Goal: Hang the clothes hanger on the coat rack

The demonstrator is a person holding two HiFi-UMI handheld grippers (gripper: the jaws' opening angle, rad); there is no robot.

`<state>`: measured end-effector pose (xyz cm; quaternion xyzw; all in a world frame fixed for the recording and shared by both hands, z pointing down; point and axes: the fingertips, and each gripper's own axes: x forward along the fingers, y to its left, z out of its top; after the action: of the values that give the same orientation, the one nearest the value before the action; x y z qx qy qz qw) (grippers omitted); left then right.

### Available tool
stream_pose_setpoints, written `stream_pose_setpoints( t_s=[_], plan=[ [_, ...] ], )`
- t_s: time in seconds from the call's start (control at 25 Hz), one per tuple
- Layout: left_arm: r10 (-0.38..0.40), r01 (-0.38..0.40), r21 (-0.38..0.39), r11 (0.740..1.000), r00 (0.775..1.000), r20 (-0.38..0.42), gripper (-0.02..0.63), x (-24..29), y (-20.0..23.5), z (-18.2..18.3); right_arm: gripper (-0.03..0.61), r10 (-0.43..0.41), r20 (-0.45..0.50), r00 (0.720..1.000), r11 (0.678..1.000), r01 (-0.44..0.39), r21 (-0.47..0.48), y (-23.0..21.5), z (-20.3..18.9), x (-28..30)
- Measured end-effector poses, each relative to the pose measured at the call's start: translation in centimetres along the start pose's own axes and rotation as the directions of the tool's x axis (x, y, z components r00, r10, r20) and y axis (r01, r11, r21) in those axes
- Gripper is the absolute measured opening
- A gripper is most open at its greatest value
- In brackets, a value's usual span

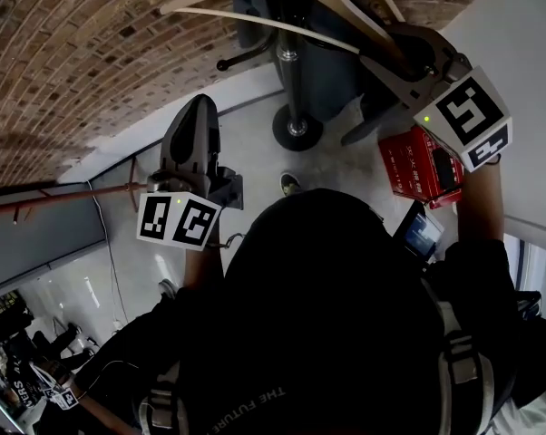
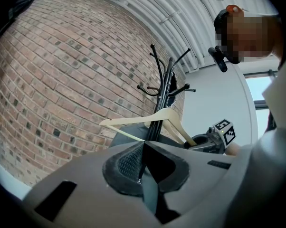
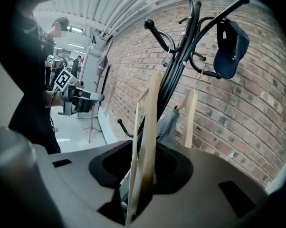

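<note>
- Nearest, the person's dark top (image 1: 327, 333) fills the lower head view, below both tools.
- Left of the black metal coat rack with curved pegs (image 2: 166, 87), the left gripper (image 1: 199, 107) has its jaws together on nothing and stands well apart from the rack.
- Against the rack's pole hangs the pale wooden clothes hanger (image 3: 151, 122). No view shows whether its hook sits fully on a peg.
- Right of the rack, the right gripper (image 1: 402, 48) has its jaws spread. The hanger's arm stands between them, unpinched.
- Risk: if that gripper is pulled away crookedly, a jaw could catch the arm and swing or drag the hanger off. A half-seated hook would let it drop.
- On the rack's right-hand pegs hang a dark blue cap (image 3: 231, 44) and a second pale wooden hanger (image 3: 189, 120), with a grey-blue garment (image 3: 169, 125) beside the pole. A swinging hanger could knock these.
- On the floor right of the rack's base lies a red box (image 1: 416, 166), out of the way.
</note>
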<state>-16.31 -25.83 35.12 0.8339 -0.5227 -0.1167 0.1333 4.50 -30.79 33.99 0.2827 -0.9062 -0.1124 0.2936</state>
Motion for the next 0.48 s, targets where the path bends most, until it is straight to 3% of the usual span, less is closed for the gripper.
stream_pose_setpoints(
  t_s=[0.48],
  plan=[
    [-0.003,0.003,0.01,1.0,1.0,-0.009,0.018,-0.9,-2.2,-0.9,0.132,-0.043,0.141,0.989,0.998,0.036,0.054,0.1,0.6,-3.4]
  ],
)
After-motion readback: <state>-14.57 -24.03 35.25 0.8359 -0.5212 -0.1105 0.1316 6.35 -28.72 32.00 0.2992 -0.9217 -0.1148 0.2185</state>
